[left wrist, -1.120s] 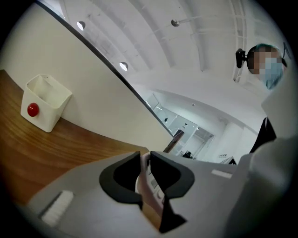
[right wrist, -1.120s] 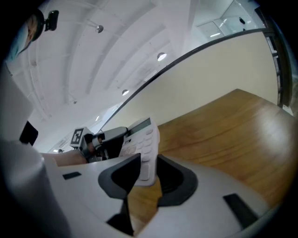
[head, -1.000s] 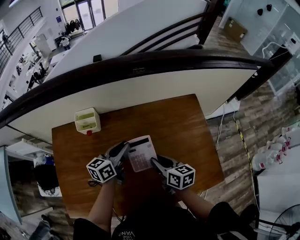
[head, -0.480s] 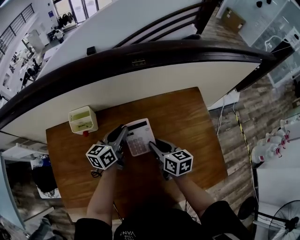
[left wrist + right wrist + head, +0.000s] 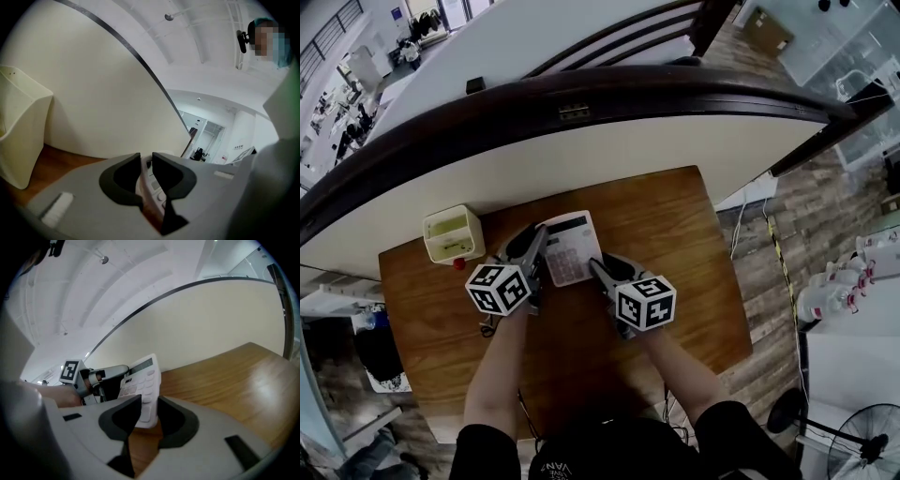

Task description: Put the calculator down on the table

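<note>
A white calculator [image 5: 570, 248] with a dark display hangs just above the wooden table [image 5: 675, 234], near its far edge. My left gripper [image 5: 538, 247] has the calculator's left edge between its jaws, which are opening; in the left gripper view that thin edge [image 5: 152, 187] still fills the narrow gap of the left gripper [image 5: 146, 161]. My right gripper [image 5: 598, 272] is shut on the near right corner. In the right gripper view the calculator [image 5: 140, 385] stands tilted between the jaws of the right gripper [image 5: 149, 408], with the left gripper [image 5: 101, 378] behind it.
A cream box [image 5: 453, 234] stands at the table's far left, with a small red thing [image 5: 458, 263] beside it. A curved white wall [image 5: 628, 159] with a dark rail rises right behind the table's far edge. Bare wood lies to the right.
Both grippers have carried the calculator away from the person, toward the table's far edge and a little lower. The grips look the same.
</note>
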A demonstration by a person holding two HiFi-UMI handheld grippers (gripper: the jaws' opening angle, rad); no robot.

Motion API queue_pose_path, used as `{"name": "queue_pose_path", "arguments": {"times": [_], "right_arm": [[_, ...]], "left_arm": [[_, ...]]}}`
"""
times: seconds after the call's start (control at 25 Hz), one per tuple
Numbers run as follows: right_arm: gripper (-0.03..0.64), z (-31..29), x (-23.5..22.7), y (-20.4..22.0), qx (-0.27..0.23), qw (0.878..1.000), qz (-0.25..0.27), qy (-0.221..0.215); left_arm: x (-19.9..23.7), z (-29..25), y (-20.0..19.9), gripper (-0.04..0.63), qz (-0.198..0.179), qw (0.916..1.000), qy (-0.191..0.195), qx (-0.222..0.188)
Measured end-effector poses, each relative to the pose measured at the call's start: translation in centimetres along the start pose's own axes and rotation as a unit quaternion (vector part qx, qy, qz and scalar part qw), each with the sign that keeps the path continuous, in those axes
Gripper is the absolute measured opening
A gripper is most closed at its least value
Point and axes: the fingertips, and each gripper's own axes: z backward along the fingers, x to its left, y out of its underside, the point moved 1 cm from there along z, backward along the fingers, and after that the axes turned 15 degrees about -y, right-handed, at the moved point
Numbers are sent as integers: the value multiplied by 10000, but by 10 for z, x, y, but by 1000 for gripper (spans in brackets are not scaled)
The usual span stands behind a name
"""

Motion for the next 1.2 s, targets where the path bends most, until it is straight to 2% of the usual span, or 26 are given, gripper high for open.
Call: {"name": "queue_pose_path", "arguments": {"times": [0.32,0.68,0.88,1.2], "right_arm": [[114,-17,-21,-9,125,9998,127,123],[114,-39,-36,-11,515,9972,477,262],[115,-49,-41,-12,585,9967,489,261],[115,-60,-50,-9,927,9922,717,431]], "left_arm": [[10,-30,-5,71,-177,9998,-85,72],[34,-49,4,77,-223,9988,-442,68],[39,-56,1,80,-588,9958,-706,17],[42,-70,7,81,-1428,9836,-1087,180]]}}
